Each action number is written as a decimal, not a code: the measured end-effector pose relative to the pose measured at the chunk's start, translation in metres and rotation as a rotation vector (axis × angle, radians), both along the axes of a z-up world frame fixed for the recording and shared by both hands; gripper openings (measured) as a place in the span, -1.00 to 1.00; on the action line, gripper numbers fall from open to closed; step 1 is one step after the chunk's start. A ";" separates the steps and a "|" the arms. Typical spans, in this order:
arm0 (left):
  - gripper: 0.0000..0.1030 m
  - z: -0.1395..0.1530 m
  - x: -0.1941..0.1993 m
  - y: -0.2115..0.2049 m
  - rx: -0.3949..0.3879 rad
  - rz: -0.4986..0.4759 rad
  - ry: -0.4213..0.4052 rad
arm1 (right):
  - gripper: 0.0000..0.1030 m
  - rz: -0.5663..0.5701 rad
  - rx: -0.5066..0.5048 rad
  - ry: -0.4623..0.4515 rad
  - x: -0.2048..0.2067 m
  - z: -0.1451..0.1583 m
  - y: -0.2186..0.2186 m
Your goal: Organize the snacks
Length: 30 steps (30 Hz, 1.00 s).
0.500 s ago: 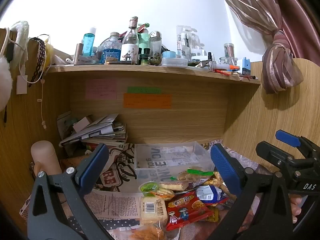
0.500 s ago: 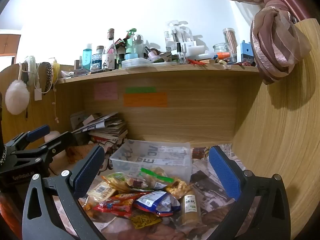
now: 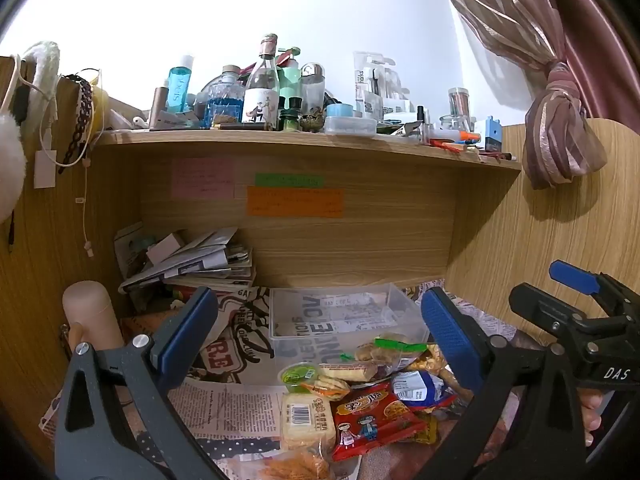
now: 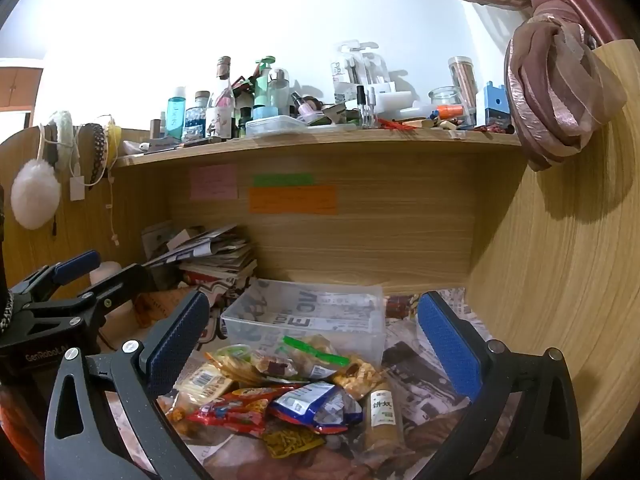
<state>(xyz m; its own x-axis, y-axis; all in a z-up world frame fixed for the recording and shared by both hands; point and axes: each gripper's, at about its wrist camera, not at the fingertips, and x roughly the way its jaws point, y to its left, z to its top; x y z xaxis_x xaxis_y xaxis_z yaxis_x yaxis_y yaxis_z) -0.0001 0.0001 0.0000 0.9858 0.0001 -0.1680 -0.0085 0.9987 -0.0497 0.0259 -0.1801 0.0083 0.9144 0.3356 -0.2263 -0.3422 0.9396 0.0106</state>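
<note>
In the left wrist view, the left gripper (image 3: 318, 334) hangs above the desk with its blue pads spread wide and nothing between them. Under it lies a heap of snack packets (image 3: 360, 392) on newspaper (image 3: 228, 404), and just behind the heap stands a clear plastic bin (image 3: 340, 312) which seems to have no snacks in it. The nearest packets are a pale yellow biscuit pack (image 3: 306, 420) and a red snack bag (image 3: 372, 412), which touch each other. At the right edge the other tool is seen from the side. In the right wrist view, the right gripper (image 4: 314, 338) is also wide apart and holds nothing; below it are a blue foil packet (image 4: 316, 402), a tall beige packet (image 4: 384, 412) and a bag with a green seal (image 4: 316, 354) which leans on the front wall of the bin (image 4: 304, 312). I think the step is to choose the first packet. It is better to take one on top, to pinch it at a flat edge, and to close gently, because the biscuits can break.
</note>
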 end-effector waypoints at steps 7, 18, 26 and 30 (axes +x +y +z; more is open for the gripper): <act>1.00 0.000 0.000 0.000 0.001 0.001 0.000 | 1.00 -0.002 0.002 0.014 0.000 -0.004 0.000; 1.00 -0.013 0.009 0.007 -0.009 -0.007 0.045 | 1.00 -0.018 0.007 0.060 0.010 -0.015 -0.010; 0.89 -0.042 0.030 0.024 -0.063 -0.016 0.162 | 1.00 -0.055 -0.030 0.140 0.025 -0.041 -0.021; 0.85 -0.061 0.039 0.027 -0.060 -0.011 0.229 | 0.99 -0.070 -0.037 0.196 0.034 -0.055 -0.029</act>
<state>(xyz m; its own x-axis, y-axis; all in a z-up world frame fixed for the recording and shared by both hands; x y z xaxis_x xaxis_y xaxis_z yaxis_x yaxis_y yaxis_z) 0.0387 0.0274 -0.0607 0.9218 -0.0277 -0.3868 -0.0151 0.9941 -0.1074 0.0595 -0.2094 -0.0462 0.8727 0.2605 -0.4130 -0.2706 0.9621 0.0351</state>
